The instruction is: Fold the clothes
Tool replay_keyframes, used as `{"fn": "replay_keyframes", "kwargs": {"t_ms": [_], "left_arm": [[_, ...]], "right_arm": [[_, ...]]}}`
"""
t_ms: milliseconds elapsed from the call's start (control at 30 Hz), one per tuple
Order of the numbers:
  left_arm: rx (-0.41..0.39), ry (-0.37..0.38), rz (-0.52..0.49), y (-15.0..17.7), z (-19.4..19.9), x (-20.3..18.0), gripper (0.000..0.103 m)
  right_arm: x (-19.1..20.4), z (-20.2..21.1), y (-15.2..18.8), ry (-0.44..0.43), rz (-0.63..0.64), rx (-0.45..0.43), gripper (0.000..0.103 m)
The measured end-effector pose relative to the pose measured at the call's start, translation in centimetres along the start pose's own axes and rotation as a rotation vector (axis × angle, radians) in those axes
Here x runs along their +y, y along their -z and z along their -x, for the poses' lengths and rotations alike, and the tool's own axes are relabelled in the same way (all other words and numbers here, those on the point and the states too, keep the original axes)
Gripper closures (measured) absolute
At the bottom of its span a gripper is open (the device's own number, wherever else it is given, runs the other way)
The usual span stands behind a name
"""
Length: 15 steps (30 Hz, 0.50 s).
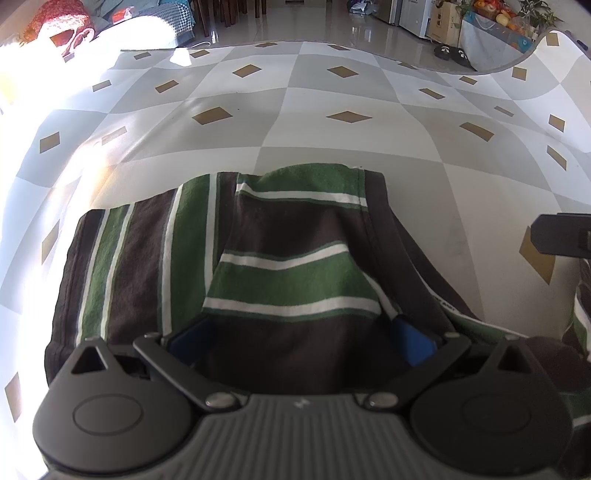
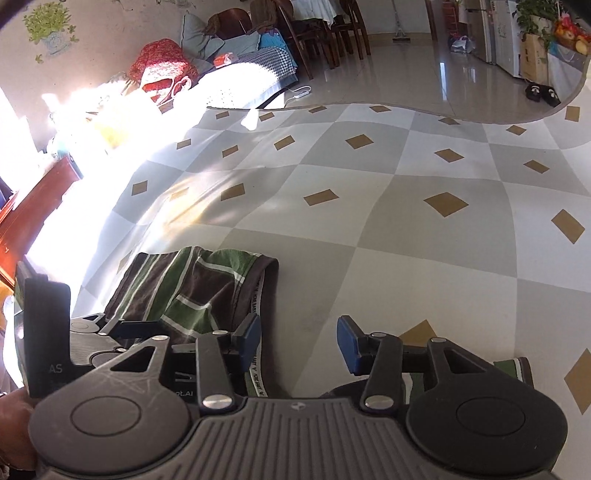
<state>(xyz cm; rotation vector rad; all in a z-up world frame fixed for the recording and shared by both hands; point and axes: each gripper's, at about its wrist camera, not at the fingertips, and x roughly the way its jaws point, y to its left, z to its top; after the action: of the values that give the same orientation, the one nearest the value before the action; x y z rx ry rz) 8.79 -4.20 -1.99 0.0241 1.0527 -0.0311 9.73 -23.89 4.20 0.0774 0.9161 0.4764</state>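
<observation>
left wrist view: the striped garment is draped between the spread jaws of the left gripper. beside the garment, the right gripper is held with jaws spread over bare checkered mat.

Black slippers lie on glossy floor beyond the checkered mat.

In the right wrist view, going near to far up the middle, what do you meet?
Right gripper, open → green, brown and white striped garment → grey-and-white checked mat with tan diamonds → glossy tiled floor → dark wooden chairs.
</observation>
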Motion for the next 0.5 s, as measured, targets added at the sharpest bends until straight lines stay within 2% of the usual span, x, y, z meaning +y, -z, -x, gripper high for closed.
{"fn": "replay_keyframes", "kwargs": {"t_ms": [233, 500], "left_arm": [[0.0, 0.005, -0.006, 0.0, 0.1, 0.2, 0.0], [0.003, -0.002, 0.001, -0.1, 0.1, 0.0, 0.0]], "right_arm": [[-0.6, -2.4, 0.7, -0.037, -0.022, 0.208, 0.057], [-0.8, -0.9, 3.8, -0.155, -0.031, 0.31, 0.056]]}}
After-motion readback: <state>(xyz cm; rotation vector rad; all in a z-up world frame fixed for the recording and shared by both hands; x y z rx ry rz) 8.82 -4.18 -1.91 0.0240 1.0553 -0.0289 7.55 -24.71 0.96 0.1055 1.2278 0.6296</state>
